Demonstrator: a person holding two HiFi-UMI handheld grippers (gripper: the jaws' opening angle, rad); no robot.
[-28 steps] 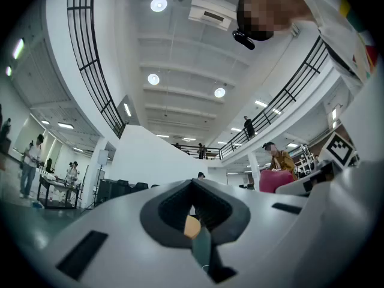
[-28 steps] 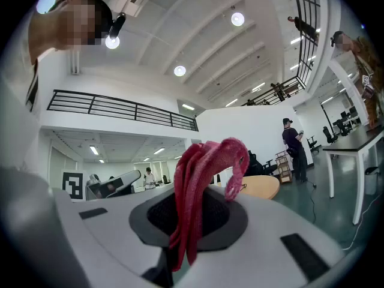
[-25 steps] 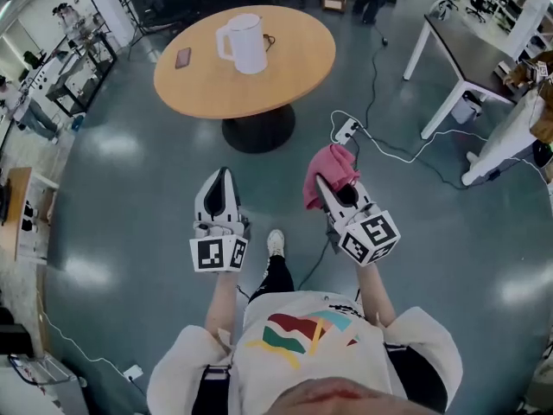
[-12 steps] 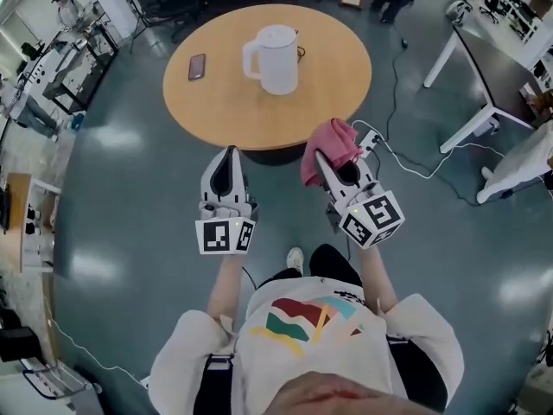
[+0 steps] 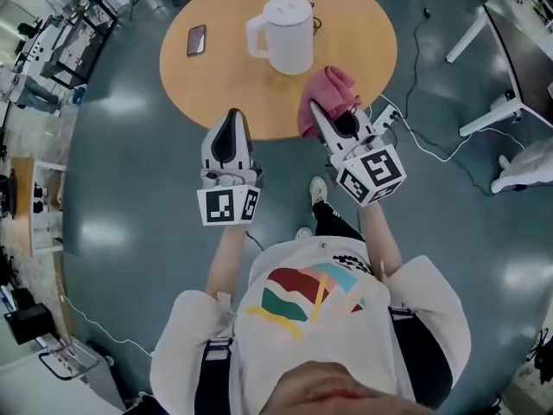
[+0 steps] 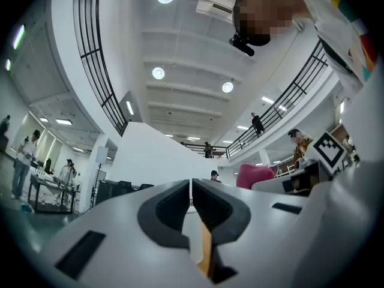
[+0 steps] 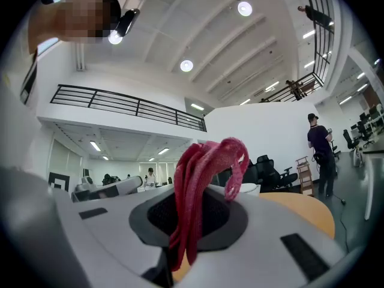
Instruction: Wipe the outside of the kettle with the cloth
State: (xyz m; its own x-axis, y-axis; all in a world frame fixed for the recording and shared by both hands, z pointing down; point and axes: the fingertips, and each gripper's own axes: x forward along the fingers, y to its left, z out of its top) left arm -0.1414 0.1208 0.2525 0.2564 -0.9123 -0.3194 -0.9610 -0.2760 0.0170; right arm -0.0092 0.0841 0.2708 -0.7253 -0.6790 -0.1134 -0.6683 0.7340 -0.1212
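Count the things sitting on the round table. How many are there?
2: the white kettle near the middle, and a dark phone left of it. Something small may be hiding behind the kettle.

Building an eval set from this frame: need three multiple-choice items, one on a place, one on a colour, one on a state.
1. Where is the phone?
A. on the round table, left of the kettle in the head view
B. on the floor
C. under the kettle

2. What colour is the cloth?
A. blue
B. white
C. pink

3. How is the left gripper?
A. wide open
B. shut, empty
C. shut on the cloth

Key:
1 A, the dark phone lies on the tabletop on the kettle's handle side.
2 C, pink folds stick out of the right gripper.
3 B, its jaws meet with nothing between them.
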